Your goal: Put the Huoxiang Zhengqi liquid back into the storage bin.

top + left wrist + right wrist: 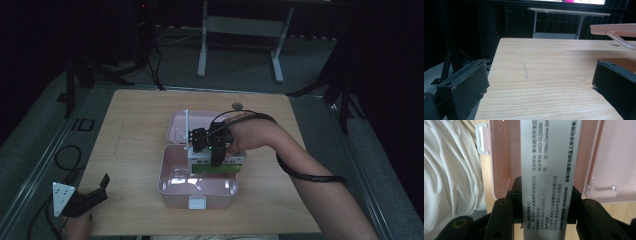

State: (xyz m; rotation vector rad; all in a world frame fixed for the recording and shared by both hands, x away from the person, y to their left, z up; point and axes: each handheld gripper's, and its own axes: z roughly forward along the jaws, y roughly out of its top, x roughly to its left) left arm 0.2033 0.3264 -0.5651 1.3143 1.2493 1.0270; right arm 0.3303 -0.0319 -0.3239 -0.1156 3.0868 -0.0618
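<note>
The medicine carton (549, 180) is hanging clamped between my right tongs (216, 150), just above the open pink storage box (172, 187), over its right side. I am risking catching the carton's lower edge on the box wall, tilting it in the pads. My left tongs (82, 200) are resting apart at the table's (140, 120) near-left corner, holding nothing.

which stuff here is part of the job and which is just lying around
In the job:
- white printed box, clamped in the right gripper
- open pink case under it

Lying about:
- left gripper, open and idle at the table corner
- small round thing at the table's far edge
</note>
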